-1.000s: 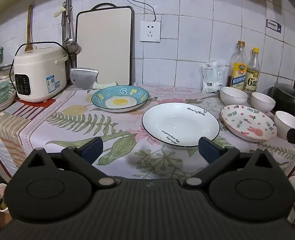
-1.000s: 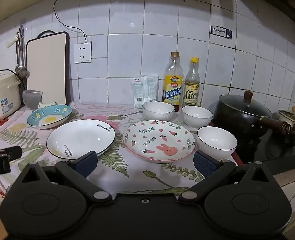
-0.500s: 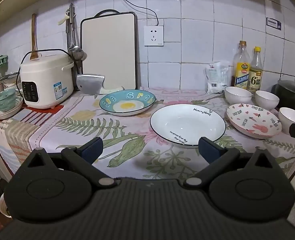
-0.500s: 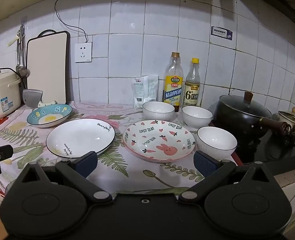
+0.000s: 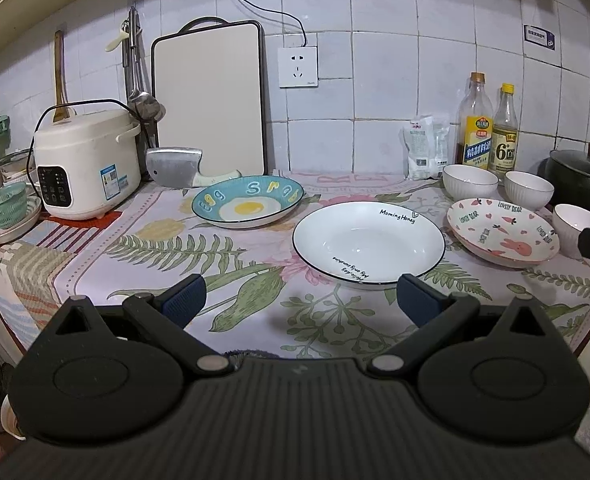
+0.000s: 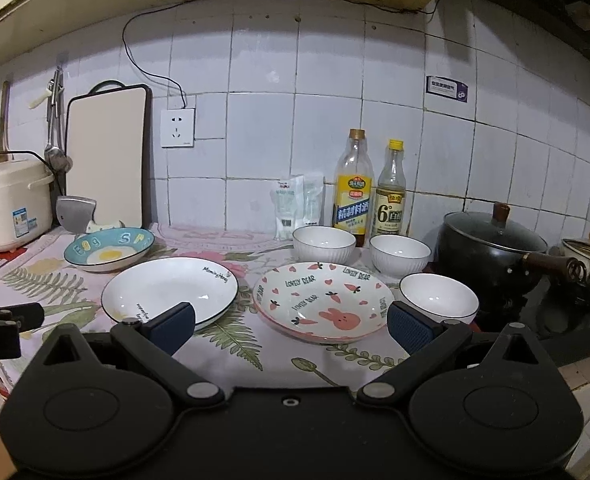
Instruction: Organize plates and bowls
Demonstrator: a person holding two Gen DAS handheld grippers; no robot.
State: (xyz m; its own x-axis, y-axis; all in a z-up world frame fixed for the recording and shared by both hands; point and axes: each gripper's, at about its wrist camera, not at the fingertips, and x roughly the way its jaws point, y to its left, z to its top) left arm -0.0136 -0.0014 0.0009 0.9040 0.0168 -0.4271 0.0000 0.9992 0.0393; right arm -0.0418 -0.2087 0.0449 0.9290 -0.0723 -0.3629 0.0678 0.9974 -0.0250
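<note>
3 plates (image 6: 169,294) and 3 white bowls (image 6: 323,244) are counted ahead of the tools; 2 bottles (image 6: 353,188) behind them, 1 rice cooker (image 5: 87,163) far left, 2 pots (image 6: 495,242) right.

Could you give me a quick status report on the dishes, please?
Left gripper and right gripper open, empty. Three plates, three bowls unstacked. Nothing obstructing.

A kitchen counter (image 5: 95,280) draped in a leaf-and-flower cloth (image 5: 255,300) carries a row of crockery: a blue egg-print plate (image 5: 247,201) far left, a white plate (image 5: 369,242) in the middle, a pink rabbit plate (image 5: 503,233) to its right. Three white bowls (image 6: 323,244) (image 6: 399,254) (image 6: 439,300) sit right of centre. A rice cooker (image 5: 87,164), cleaver (image 5: 175,168), two bottles (image 5: 475,128) (image 5: 505,132) and a white packet (image 5: 421,148) line the far wall.
</note>
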